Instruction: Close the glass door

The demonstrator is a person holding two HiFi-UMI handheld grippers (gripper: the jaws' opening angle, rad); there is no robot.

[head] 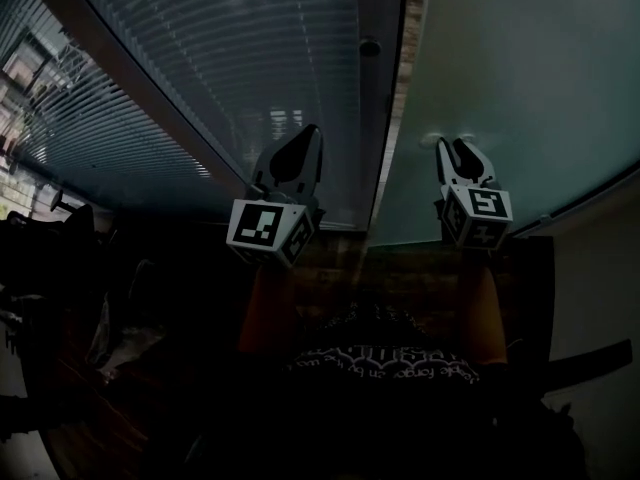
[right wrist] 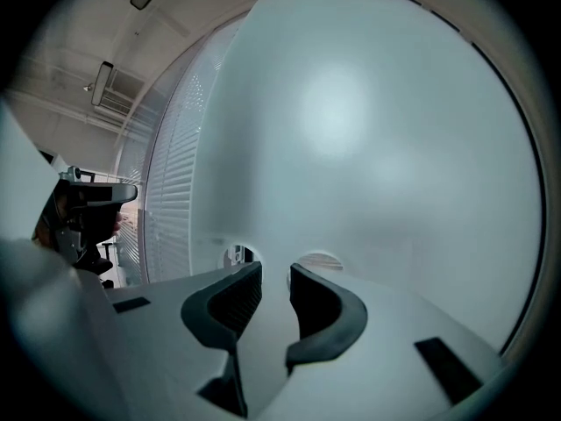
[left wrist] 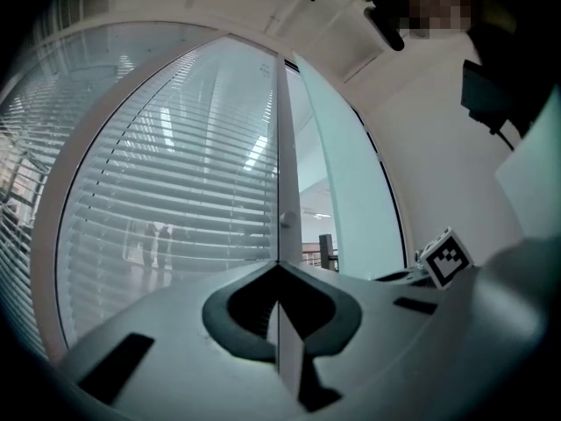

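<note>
A frosted glass panel (head: 500, 78) fills the right of the head view. Left of it is a glass panel with slatted blinds (head: 230, 58). Its upright frame carries a small round knob (head: 370, 46). A narrow gap (head: 396, 108) runs between the two panels. My right gripper (head: 452, 144) has its tips against the frosted glass (right wrist: 368, 147), jaws slightly apart and holding nothing. My left gripper (head: 312, 133) is shut and empty in front of the blinds panel, apart from it. In its own view the left gripper (left wrist: 279, 268) points at the frame and knob (left wrist: 285, 222).
Dark furniture (head: 60, 268) stands low at the left. A white wall (head: 600, 308) lies to the right of the frosted panel. An office chair (right wrist: 88, 209) shows at the left of the right gripper view. The person's dark clothing (head: 380, 368) fills the bottom.
</note>
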